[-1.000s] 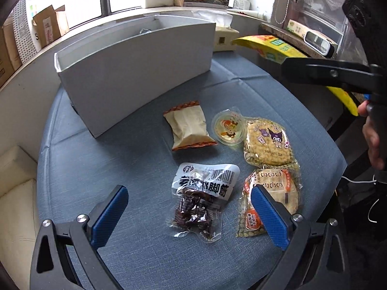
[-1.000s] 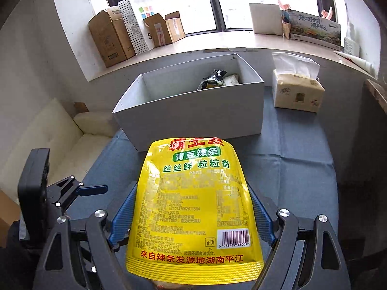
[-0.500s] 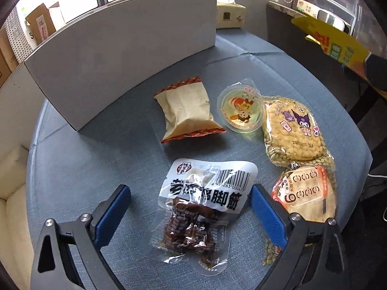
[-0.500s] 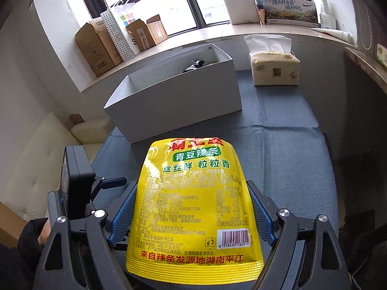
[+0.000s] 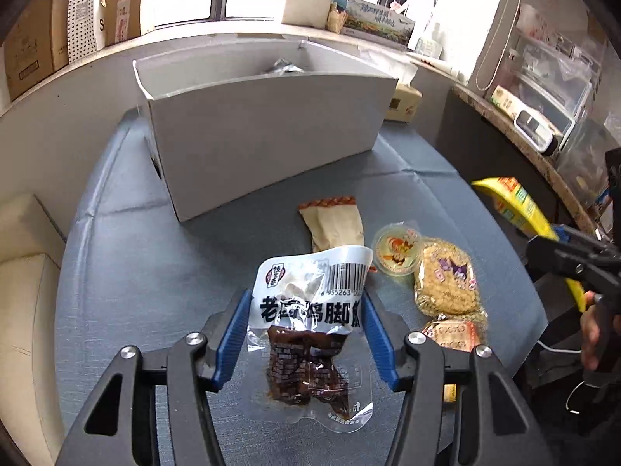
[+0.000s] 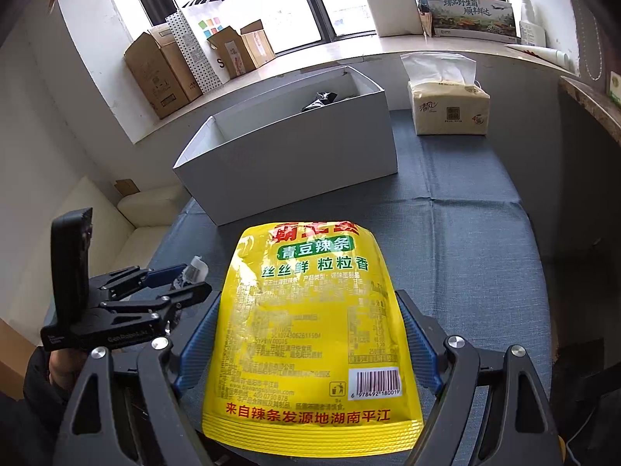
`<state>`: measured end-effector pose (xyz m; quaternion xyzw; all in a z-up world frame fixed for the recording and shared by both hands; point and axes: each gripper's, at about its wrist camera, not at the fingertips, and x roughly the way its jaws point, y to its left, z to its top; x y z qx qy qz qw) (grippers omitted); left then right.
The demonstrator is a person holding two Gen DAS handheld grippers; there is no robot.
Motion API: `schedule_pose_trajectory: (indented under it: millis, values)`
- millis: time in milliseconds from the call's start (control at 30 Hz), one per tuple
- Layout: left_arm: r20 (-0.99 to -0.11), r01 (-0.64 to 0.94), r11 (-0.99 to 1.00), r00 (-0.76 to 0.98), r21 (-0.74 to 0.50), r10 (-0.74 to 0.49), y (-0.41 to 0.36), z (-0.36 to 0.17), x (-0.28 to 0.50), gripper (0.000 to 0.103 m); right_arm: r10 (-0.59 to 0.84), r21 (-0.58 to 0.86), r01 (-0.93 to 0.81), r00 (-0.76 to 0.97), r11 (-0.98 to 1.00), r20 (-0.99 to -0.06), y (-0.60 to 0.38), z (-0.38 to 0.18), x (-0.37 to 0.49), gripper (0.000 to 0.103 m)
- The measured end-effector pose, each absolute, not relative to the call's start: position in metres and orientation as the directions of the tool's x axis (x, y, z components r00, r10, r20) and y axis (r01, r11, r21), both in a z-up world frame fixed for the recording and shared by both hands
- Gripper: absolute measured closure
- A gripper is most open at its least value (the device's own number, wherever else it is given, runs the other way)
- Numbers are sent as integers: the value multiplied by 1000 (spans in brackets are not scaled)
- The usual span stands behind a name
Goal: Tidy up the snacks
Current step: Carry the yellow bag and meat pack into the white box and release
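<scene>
My left gripper (image 5: 306, 330) is shut on a clear pack of dark chicken-feet snack (image 5: 310, 322) and holds it above the blue-grey table (image 5: 116, 279). My right gripper (image 6: 306, 334) is shut on a big yellow spicy-strip bag (image 6: 310, 326), held above the table's near right side; the bag also shows at the right of the left wrist view (image 5: 520, 209). The white box (image 5: 264, 124) stands at the back with a dark packet inside (image 6: 320, 101). A beige pouch (image 5: 333, 225), a jelly cup (image 5: 398, 248) and two round cracker packs (image 5: 446, 283) lie on the table.
A tissue pack (image 6: 446, 105) sits right of the box. Cardboard boxes (image 6: 163, 73) and a paper bag line the window sill. A shelf with clutter (image 5: 543, 89) runs along the right. A cream seat (image 5: 23, 272) is at the left.
My left gripper closed on the chicken-feet pack and lifted it off the table, tilting up toward the box. My right gripper kept the yellow bag and drew back a little.
</scene>
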<state>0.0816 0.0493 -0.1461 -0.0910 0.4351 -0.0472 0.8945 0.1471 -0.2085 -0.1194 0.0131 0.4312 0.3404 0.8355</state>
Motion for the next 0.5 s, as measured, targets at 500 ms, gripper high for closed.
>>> schedule_pose_trajectory:
  millis: [500]
  values:
    - [-645, -61, 979, 760, -192, -79, 82, -47, 134, 41, 636, 313, -604, 444, 733, -631, -166, -70, 203, 15]
